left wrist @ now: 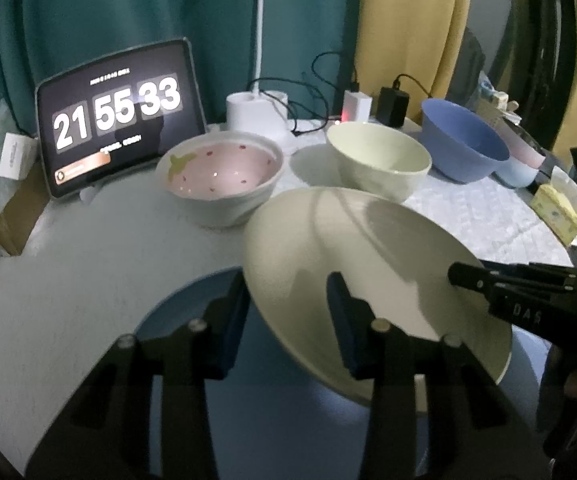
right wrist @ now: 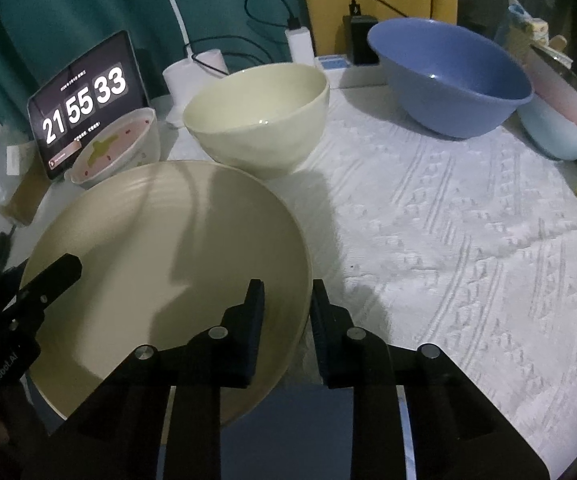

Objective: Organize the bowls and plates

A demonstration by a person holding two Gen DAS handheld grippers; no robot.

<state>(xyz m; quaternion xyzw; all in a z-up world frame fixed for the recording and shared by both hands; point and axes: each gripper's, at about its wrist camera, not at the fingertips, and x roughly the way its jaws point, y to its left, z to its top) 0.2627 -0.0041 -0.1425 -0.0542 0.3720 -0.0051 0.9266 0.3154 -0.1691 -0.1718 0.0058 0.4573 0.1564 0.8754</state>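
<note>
Left wrist view showed the left gripper point(left wrist: 288, 300) clamped on the near rim of the cream plate point(left wrist: 368, 248), tilted above a blue plate point(left wrist: 192, 300). Right gripper point(right wrist: 286, 304) pinched its opposite rim.

Cream plate point(right wrist: 160, 248); blue bowl point(right wrist: 448, 76)

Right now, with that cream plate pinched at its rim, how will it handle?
The cream plate looks glazed and shiny, so it may slip between the right gripper fingers. It hangs tilted over a blue plate, probably stiff ceramic that could chip if dropped. The left gripper straddles its other edge.
</note>
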